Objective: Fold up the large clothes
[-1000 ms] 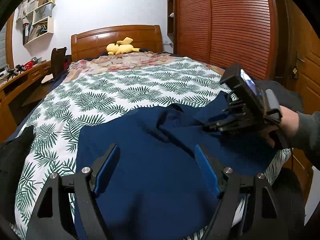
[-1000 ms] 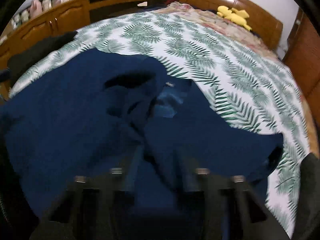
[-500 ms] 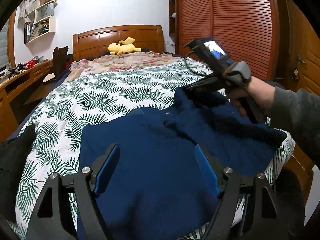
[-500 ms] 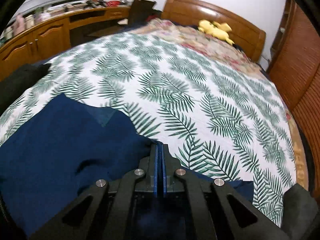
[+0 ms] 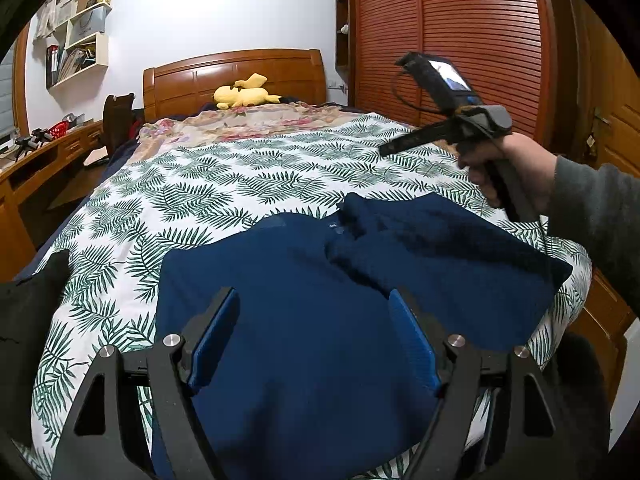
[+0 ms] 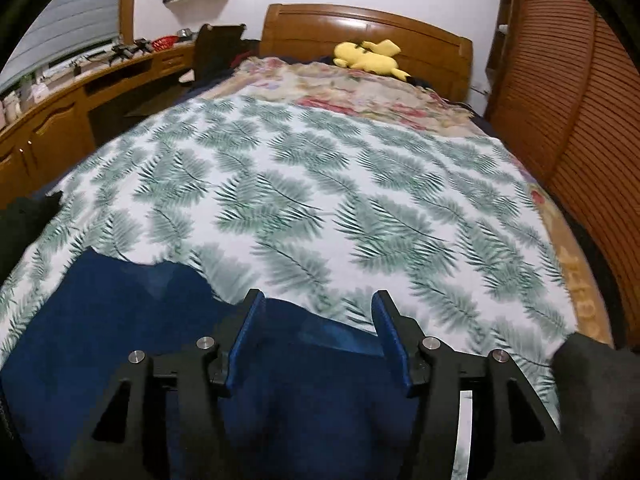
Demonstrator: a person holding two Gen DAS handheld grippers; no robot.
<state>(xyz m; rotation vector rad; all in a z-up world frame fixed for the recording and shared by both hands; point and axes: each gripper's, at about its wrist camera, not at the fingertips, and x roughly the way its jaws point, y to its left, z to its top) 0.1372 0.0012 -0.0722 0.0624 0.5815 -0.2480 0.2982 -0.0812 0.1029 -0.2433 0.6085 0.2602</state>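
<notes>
Garment: a dark blue top (image 5: 304, 320) lies spread on the near end of the bed, its right part folded in over the body.
Left hand-held gripper (image 5: 314, 344): low over the top, pointing down at it, jaws wide apart with nothing between the pads.
Right hand-held gripper (image 6: 316, 332): its jaws have just been opening; they stand apart above the top's far edge, gripping nothing.
Right hand (image 5: 508, 168): raised clear of the cloth, grey sleeve (image 5: 596, 216) behind it.
Bed: leaf-print sheet (image 6: 320, 184), floral cover further up, wooden headboard (image 5: 236, 76), yellow plush (image 5: 244, 94).
Room: slatted wardrobe (image 5: 448, 36) on the right, wooden desk (image 6: 80, 96) on the left, wall shelves (image 5: 76, 36).
</notes>
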